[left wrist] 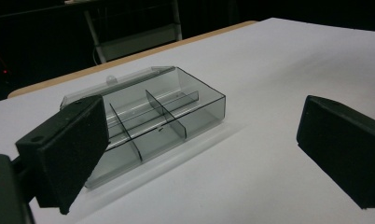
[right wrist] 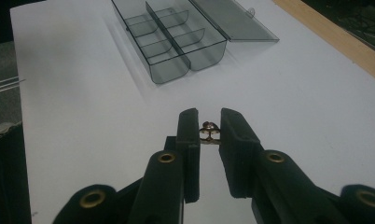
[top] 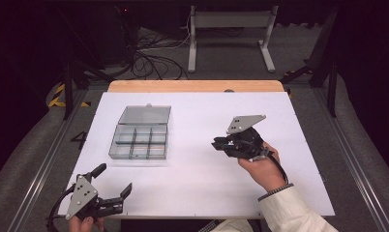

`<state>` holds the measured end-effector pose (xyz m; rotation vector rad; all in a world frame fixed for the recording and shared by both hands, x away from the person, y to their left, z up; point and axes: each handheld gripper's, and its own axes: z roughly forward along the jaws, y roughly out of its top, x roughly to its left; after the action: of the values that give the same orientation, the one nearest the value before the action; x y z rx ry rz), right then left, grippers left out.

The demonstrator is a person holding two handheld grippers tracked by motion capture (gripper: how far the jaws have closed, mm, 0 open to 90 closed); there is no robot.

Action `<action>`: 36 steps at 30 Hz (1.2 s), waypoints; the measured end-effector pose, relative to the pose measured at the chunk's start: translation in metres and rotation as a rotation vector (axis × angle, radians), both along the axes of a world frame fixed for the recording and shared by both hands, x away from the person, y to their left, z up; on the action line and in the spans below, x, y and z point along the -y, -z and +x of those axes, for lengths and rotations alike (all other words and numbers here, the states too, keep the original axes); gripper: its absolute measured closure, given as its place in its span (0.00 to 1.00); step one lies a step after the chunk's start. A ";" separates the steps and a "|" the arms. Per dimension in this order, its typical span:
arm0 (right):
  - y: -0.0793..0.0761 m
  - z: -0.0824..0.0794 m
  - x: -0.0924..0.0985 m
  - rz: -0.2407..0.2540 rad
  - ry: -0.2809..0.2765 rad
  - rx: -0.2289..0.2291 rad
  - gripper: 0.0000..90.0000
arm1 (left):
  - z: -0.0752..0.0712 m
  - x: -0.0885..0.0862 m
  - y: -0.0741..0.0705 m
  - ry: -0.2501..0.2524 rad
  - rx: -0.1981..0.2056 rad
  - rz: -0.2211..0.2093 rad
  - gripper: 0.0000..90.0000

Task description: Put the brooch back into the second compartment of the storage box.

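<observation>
While the right gripper (right wrist: pixel 209 133) has its two black jaws drawn close together, a small brass-coloured metal piece (right wrist: pixel 209 132) sits pinched between the pads near their tips; what kind of part it is cannot be told exactly. In the high view this gripper (top: pixel 220 144) is held by the person's right hand (top: pixel 260 166) above the white table (top: pixel 197 193), on the right half, and it points toward the left. Ahead of its jaws, well apart, lies a clear compartment box (right wrist: pixel 174 37) made of grey transparent plastic, with its lid (right wrist: pixel 232 21) folded open flat on the table. The box (top: pixel 139 141) has thin dividers inside, and its compartments look empty. The left gripper (top: pixel 116 180) rests at the near left corner of the table with its jaws spread wide and nothing between them. In the left gripper view the box (left wrist: pixel 176 116) stands beyond the left jaw.
</observation>
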<state>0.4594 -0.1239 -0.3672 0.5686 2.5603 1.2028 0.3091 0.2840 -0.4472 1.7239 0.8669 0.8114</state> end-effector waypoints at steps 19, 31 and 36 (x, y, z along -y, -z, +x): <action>-0.003 0.008 -0.023 0.003 -0.036 0.014 0.87 | -0.003 -0.001 0.000 -0.009 -0.001 -0.001 0.03; 0.001 0.021 -0.055 0.022 -0.048 0.020 0.87 | -0.006 -0.003 0.000 -0.017 -0.001 -0.001 0.03; 0.004 0.026 -0.069 0.041 -0.056 0.007 0.87 | -0.006 -0.003 0.000 -0.015 0.000 0.002 0.03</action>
<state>0.4855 -0.0544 -0.3712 0.5029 2.5670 1.2757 0.3033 0.2869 -0.4474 1.7212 0.8805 0.8227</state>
